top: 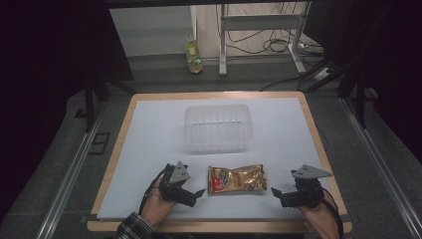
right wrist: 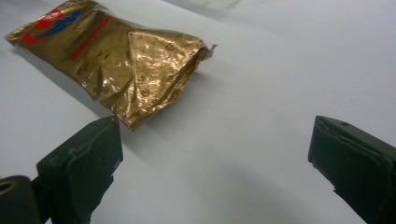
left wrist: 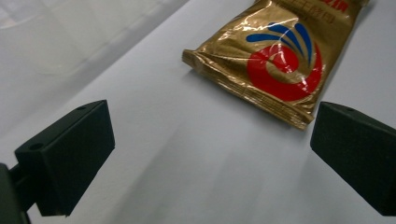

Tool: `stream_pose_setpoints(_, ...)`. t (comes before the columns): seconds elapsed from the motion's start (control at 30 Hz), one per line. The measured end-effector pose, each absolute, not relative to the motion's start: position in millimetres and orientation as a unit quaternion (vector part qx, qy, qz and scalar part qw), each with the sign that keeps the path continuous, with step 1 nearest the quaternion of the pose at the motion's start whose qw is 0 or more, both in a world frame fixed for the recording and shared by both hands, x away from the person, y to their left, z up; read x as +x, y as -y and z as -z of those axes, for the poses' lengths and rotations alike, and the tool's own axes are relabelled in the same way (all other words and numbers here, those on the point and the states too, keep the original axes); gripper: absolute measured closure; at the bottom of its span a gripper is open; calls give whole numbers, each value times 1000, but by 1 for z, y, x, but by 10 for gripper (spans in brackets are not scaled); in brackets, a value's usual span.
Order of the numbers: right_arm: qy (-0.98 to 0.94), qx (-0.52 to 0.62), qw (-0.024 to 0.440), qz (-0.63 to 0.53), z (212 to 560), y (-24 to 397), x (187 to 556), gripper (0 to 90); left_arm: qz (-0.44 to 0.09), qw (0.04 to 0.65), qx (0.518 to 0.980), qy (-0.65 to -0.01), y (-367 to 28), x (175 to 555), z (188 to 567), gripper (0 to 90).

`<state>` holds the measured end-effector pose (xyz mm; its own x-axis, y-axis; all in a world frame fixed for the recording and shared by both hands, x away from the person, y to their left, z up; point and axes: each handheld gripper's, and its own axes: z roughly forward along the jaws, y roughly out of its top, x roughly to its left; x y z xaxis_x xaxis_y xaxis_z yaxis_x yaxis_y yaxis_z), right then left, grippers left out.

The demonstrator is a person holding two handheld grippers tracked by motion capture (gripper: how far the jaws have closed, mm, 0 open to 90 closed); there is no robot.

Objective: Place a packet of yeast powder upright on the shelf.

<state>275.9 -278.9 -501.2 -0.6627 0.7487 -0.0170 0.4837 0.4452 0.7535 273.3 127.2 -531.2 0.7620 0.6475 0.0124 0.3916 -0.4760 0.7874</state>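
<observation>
A gold foil snack bag [top: 236,179] with a red and blue swirl lies flat on the white table sheet, near the front edge. My left gripper [top: 191,194] rests just left of the bag, open, its jaws pointing at the bag [left wrist: 275,60] with nothing between them. My right gripper [top: 278,195] sits to the right of the bag, also open and empty; the bag's crumpled end [right wrist: 140,70] lies ahead of its left jaw. A clear plastic tub [top: 217,127] stands behind the bag at the middle of the table.
The white sheet [top: 149,144] covers a wooden table top with bare margins at the left and right. Beyond the far edge, a bottle [top: 193,55] stands on the floor by a metal frame and cables.
</observation>
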Motion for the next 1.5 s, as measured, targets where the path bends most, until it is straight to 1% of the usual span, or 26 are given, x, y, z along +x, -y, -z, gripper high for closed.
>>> stream_pose_setpoints(0.03,-836,370,168,-368,506,279,278,14,-152,410,845,-309,-128,274,531,0)
stream_pose_setpoints(0.13,-838,374,160,-365,508,281,279,9,-148,409,846,-309,-128,274,531,0)
stream_pose_setpoints(0.23,-834,375,164,-370,506,282,279,8,-148,408,846,-309,-127,273,530,5)
stream_pose_setpoints(0.53,-835,382,156,-365,509,284,280,9,-138,411,849,-301,-126,273,529,11)
stream_pose_setpoints(0.73,-834,384,157,-363,509,285,281,9,-137,405,852,-303,-126,273,529,30)
stream_pose_setpoints(0.87,-834,387,155,-360,509,286,281,9,-142,403,854,-298,-124,273,529,59)
stream_pose_setpoints(0.97,-836,387,156,-357,510,286,281,9,-148,402,855,-291,-122,273,527,130)
stream_pose_setpoints(1.0,-837,387,155,-356,510,286,282,9,-149,405,854,-290,-121,273,526,130)
stream_pose_setpoints(1.03,-837,387,154,-355,510,286,282,9,-147,410,853,-288,-120,273,524,171)
stream_pose_setpoints(1.13,-836,388,154,-356,510,287,282,9,-145,415,851,-285,-120,272,523,245)
stream_pose_setpoints(1.17,-836,389,154,-357,510,287,282,9,-146,417,851,-284,-119,272,522,245)
stream_pose_setpoints(1.2,-835,389,155,-356,510,287,282,9,-143,419,851,-282,-119,273,521,309)
stream_pose_setpoints(1.33,-835,389,155,-357,510,288,282,9,-131,427,852,-274,-115,275,518,421)
stream_pose_setpoints(1.37,-835,389,155,-356,509,288,282,9,-129,428,852,-271,-114,275,518,421)
stream_pose_setpoints(1.43,-835,390,155,-357,510,288,282,9,-125,431,853,-266,-111,277,517,483)
stream_pose_setpoints(1.47,-835,390,155,-357,510,288,282,9,-123,436,851,-265,-109,278,517,536)
stream_pose_setpoints(1.5,-835,390,155,-357,510,288,282,9,-121,438,851,-264,-107,279,517,536)
